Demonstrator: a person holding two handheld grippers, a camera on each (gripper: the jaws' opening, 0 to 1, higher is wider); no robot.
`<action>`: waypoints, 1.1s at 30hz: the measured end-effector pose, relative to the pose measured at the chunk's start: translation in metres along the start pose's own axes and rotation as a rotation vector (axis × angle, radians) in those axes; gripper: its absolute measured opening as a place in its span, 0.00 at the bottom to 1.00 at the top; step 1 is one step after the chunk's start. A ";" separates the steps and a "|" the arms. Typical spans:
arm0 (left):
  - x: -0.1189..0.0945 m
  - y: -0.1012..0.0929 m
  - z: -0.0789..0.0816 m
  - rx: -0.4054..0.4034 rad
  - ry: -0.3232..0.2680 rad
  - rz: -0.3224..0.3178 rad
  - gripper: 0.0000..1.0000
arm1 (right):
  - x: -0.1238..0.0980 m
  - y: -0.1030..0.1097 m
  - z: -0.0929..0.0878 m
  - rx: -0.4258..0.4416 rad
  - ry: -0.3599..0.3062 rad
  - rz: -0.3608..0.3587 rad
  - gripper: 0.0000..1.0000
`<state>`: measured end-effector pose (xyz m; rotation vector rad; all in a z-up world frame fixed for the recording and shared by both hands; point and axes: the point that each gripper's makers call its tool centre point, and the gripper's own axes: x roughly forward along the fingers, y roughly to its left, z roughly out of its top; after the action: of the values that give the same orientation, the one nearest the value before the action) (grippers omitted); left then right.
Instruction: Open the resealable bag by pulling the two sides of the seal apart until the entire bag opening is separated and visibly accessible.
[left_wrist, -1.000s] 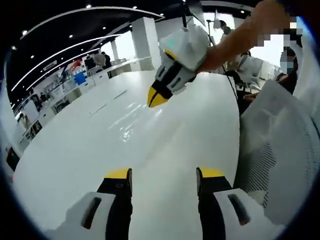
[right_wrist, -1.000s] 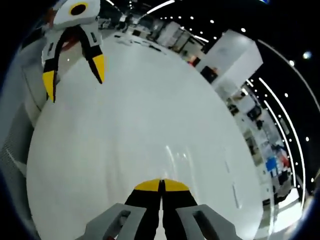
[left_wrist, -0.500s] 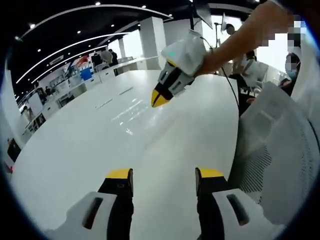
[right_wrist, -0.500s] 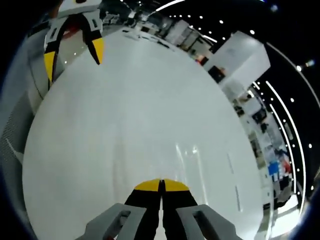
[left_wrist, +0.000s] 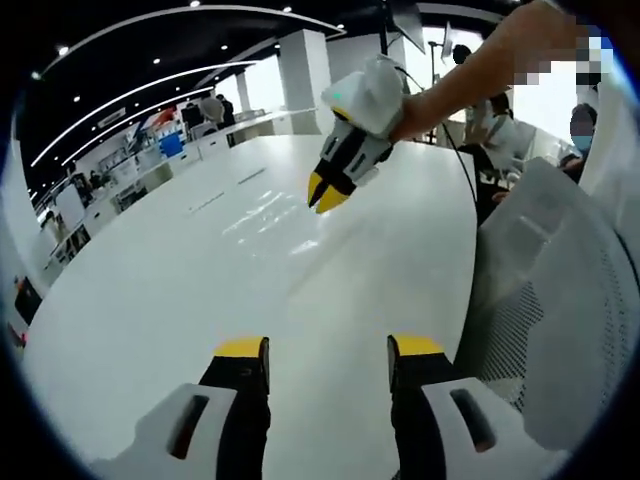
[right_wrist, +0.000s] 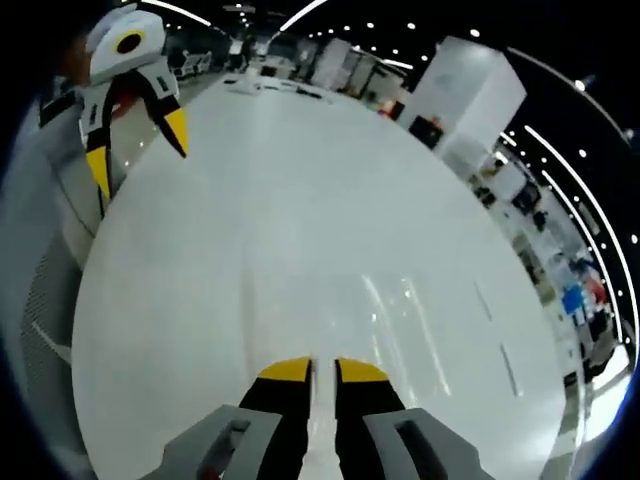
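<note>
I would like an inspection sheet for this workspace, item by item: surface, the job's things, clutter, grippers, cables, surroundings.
Surface: white glossy table, ceiling lights reflected in it.
Job's things: nothing seen.
Clutter: nothing seen.
Grippers: left gripper, jaws wide apart, holding nothing; right gripper, jaws a narrow gap apart, holding nothing; both above the table.
Cables: thin dark line below the person's forearm, possibly a cable.
Surroundings: white mesh chair beside the table; white pillar; people farther off.
</note>
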<state>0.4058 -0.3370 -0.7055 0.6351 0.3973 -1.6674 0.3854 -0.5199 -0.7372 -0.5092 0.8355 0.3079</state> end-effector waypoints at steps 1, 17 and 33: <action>0.000 0.000 0.001 0.001 -0.001 -0.003 0.46 | 0.000 0.004 -0.001 0.030 0.002 0.020 0.05; -0.001 0.002 -0.002 -0.004 -0.004 -0.016 0.46 | -0.009 0.014 0.001 0.166 -0.032 0.058 0.15; -0.002 0.004 0.001 -0.002 -0.011 -0.009 0.49 | -0.027 0.022 0.007 0.333 -0.103 0.052 0.47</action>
<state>0.4094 -0.3367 -0.7034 0.6232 0.3938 -1.6783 0.3622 -0.4993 -0.7196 -0.1595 0.7814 0.2341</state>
